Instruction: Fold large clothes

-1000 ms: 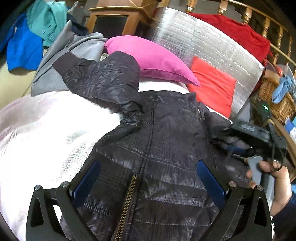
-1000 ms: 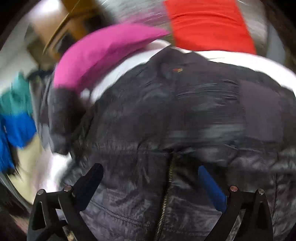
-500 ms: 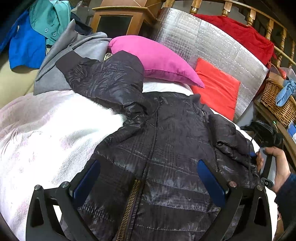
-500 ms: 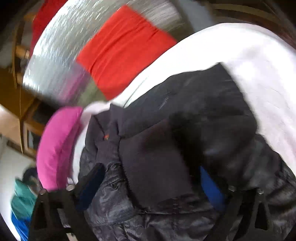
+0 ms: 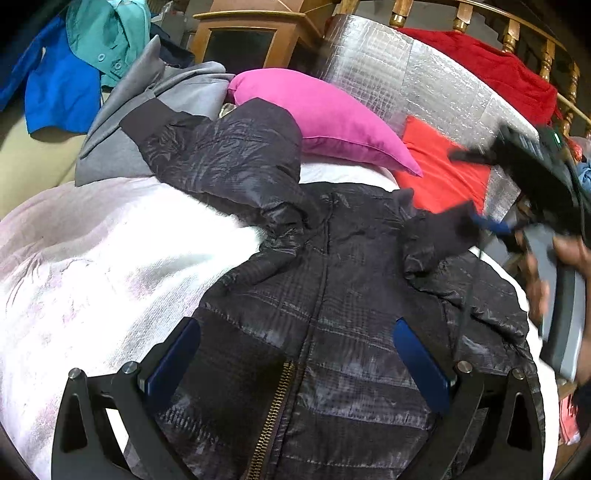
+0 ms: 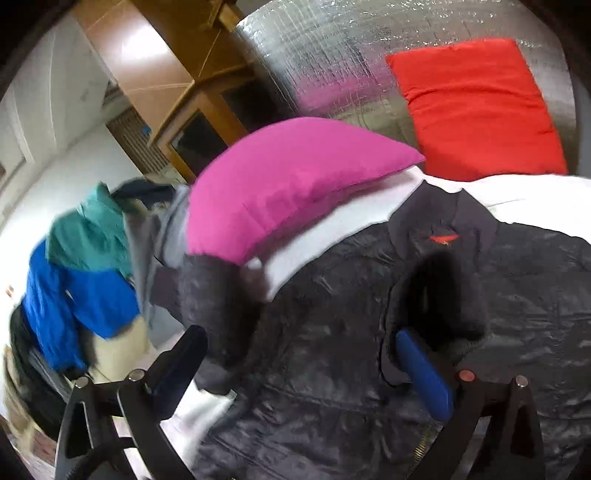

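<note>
Where pillows (image 5: pixel 325 114) lean, blanket (image 5: pixel 92 266) covers bed.

We are in a lived-in home, probably a bedroom or sitting corner. A white blanket (image 5: pixel 110 266) covers a soft bed or couch with a pink pillow (image 5: pixel 325 118) and red cushion (image 6: pixel 476 110). Clothes (image 5: pixel 74 66) lie heaped beside a wooden cabinet (image 5: pixel 251 33) and a turned wooden railing (image 5: pixel 517 40).

Bare white blanket (image 5: pixel 110 266) left of the jacket (image 5: pixel 332 314) lies open; pink pillow (image 5: pixel 325 118) and red cushion (image 5: pixel 439 173) block the far side.
</note>
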`<state>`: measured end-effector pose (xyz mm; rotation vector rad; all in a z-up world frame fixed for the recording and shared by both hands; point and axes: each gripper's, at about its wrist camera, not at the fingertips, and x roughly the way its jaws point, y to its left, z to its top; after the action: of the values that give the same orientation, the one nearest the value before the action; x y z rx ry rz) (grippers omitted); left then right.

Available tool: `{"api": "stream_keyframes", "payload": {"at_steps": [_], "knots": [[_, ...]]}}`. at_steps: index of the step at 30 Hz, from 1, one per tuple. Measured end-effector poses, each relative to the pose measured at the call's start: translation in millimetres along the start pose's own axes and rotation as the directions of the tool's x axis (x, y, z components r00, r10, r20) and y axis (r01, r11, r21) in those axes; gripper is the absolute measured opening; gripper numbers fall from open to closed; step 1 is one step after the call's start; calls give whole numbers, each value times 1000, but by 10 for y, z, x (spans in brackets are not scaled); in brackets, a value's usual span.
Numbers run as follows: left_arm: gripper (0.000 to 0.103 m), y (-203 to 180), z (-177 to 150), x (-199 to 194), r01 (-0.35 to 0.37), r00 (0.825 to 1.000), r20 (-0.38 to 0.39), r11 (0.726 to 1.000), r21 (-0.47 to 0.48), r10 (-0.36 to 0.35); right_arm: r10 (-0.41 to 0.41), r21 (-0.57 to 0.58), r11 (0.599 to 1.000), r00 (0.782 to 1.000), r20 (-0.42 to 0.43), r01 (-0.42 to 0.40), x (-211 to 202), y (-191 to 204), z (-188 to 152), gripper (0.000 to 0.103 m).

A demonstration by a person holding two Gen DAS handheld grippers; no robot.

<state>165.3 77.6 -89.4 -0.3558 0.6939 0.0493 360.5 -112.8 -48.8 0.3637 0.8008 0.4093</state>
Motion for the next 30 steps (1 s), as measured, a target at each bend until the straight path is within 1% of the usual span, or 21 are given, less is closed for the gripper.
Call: {"api": "stream_keyframes", "payload": {"at_steps": [3, 4, 5, 6, 7, 9, 11, 13, 14, 15, 16, 17, 18, 20, 21, 22, 23, 24, 26, 28, 30], "knots": [[103, 20, 4, 13, 1, 1000, -3, 1000, -13, -1, -89, 104, 991, 996, 23, 86, -230, -506, -161, 103], [103, 16, 0, 17, 2, 1000, -5, 1000, -13, -2, -105, 136, 986, 994, 26, 100, -287, -669, -184, 103], [103, 3, -5, 19, 3, 1000, -4, 1000, -12, -3, -119, 198, 974, 992, 33, 111, -353, -898, -229, 103], [103, -13, -10, 23, 2, 1000, -4, 1000, -8, -2, -129, 234, 965, 991, 43, 116, -427, -1011, -251, 103], [103, -33, -16, 27, 0, 1000, -5, 1000, -1, 0, -144, 296, 948, 988, 64, 119, -525, -1209, -266, 103], [103, -64, -27, 28, -1, 1000, -4, 1000, 11, 1, -137, 394, 915, 986, 99, 88, -621, -1458, -273, 103], [103, -81, -31, 24, -3, 1000, 0, 1000, 20, 3, -110, 471, 881, 988, 106, 48, -568, -1605, -284, 103], [103, -92, -31, 26, -8, 1000, 4, 1000, 27, 8, -86, 484, 874, 993, 77, 38, -380, -1576, -270, 103], [103, -93, -31, 29, -8, 1000, 4, 1000, 27, 8, -70, 473, 880, 996, 55, 36, -272, -1534, -251, 103], [103, -94, -31, 34, -9, 1000, 3, 1000, 28, 9, -52, 450, 893, 998, 38, 29, -181, -1472, -229, 96], [103, -93, -31, 38, -10, 1000, 3, 1000, 29, 10, -33, 402, 915, 999, 25, 21, -71, -1330, -173, 86], [103, -92, -28, 45, -14, 1000, 4, 999, 31, 14, -18, 340, 940, 1000, 22, 9, 21, -1125, -88, 62], [103, -92, -28, 48, -18, 1000, 5, 999, 33, 18, 21, 301, 953, 1000, 21, -26, 65, -963, -44, 52], [103, -92, -28, 73, -31, 999, 8, 999, 37, 31, 131, 193, 972, 991, 32, -135, 115, -573, 72, 52], [103, -95, -31, 88, -37, 999, 7, 999, 39, 37, 181, 132, 974, 983, 41, -185, 86, -380, 109, 68], [103, -100, -35, 101, -42, 999, 4, 998, 43, 41, 197, 90, 975, 979, 60, -202, 23, -259, 108, 81], [103, -109, -42, 114, -44, 999, 0, 998, 49, 44, 183, 68, 980, 979, 88, -189, -67, -213, 72, 103], [103, -116, -49, 112, -43, 999, -1, 998, 53, 43, 168, 64, 982, 981, 101, -175, -138, -222, 33, 103], [103, -167, -60, 90, -42, 999, 13, 996, 82, 41, 133, 89, 986, 986, 105, -142, -292, -400, -91, 103], [103, -242, -2, 94, -22, 1000, -5, 994, 106, 23, 60, 145, 986, 992, 115, -77, -492, -737, -257, 103], [103, -340, 126, 114, 8, 1000, -14, 995, 104, -6, 19, 224, 973, 991, 129, -48, -687, -1126, -395, 103]]}}
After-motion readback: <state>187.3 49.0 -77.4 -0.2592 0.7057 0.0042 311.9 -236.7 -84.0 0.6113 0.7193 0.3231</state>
